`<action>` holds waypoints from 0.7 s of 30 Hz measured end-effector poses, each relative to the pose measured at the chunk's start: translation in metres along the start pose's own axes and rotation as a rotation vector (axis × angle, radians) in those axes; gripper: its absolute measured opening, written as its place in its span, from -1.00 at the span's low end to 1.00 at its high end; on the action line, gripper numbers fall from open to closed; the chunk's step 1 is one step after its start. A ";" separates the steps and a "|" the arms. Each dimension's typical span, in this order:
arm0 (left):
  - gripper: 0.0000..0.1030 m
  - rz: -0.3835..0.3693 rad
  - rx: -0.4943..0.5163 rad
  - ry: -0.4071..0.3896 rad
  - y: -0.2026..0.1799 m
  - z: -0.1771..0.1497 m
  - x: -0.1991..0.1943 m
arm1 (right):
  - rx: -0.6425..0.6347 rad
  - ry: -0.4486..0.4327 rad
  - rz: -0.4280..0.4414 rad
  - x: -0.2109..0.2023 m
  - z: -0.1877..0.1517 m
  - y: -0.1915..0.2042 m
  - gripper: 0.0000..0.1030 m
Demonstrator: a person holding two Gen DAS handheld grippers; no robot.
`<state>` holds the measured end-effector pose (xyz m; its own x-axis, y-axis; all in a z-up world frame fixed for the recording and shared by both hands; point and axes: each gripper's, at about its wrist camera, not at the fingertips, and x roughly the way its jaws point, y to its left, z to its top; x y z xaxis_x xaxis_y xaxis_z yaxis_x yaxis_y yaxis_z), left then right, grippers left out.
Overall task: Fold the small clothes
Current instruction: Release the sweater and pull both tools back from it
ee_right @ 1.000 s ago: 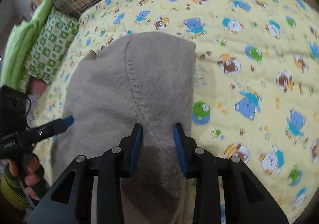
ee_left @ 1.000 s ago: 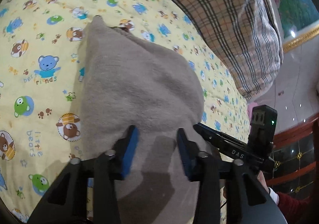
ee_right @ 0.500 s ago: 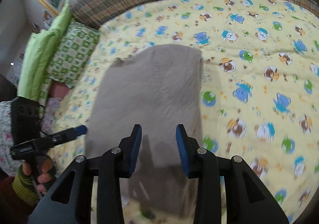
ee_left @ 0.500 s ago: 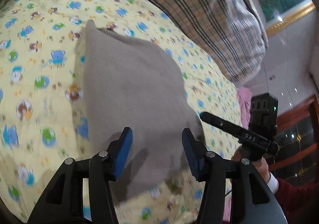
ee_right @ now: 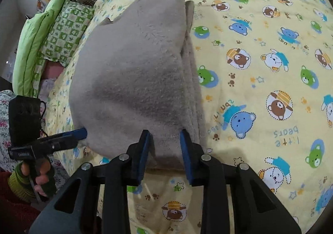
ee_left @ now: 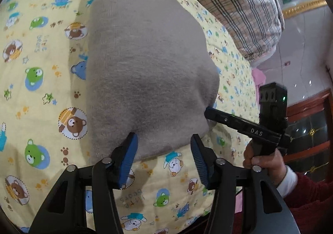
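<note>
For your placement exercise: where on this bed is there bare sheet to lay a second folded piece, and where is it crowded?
Bare sheet lies right of the grey garment in the right wrist view, out to the frame edge. A narrower strip shows on the garment's other side. Crowded: the plaid blanket beyond it, the green pillows at the corner, and the near edge, where both open grippers sit.

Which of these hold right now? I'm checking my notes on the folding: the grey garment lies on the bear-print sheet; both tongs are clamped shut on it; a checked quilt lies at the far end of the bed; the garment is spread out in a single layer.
1. Grey garment lies on the bear-print sheet: true.
2. Both tongs clamped shut: false. Left tongs and right tongs are open.
3. Checked quilt at the far end: true.
4. Single layer: false. Stacked layers show along its right edge.
</note>
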<state>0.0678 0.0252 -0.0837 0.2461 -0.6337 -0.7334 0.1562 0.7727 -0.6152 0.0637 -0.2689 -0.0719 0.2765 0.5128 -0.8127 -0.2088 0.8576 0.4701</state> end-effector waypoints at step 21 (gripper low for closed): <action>0.17 0.163 0.073 -0.030 -0.022 -0.005 -0.020 | 0.093 -0.053 0.003 -0.022 -0.021 0.003 -0.35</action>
<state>0.0542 0.0204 -0.0569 0.3017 -0.4994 -0.8121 0.1809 0.8664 -0.4655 0.0373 -0.2787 -0.0598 0.3254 0.5150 -0.7930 -0.1226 0.8546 0.5047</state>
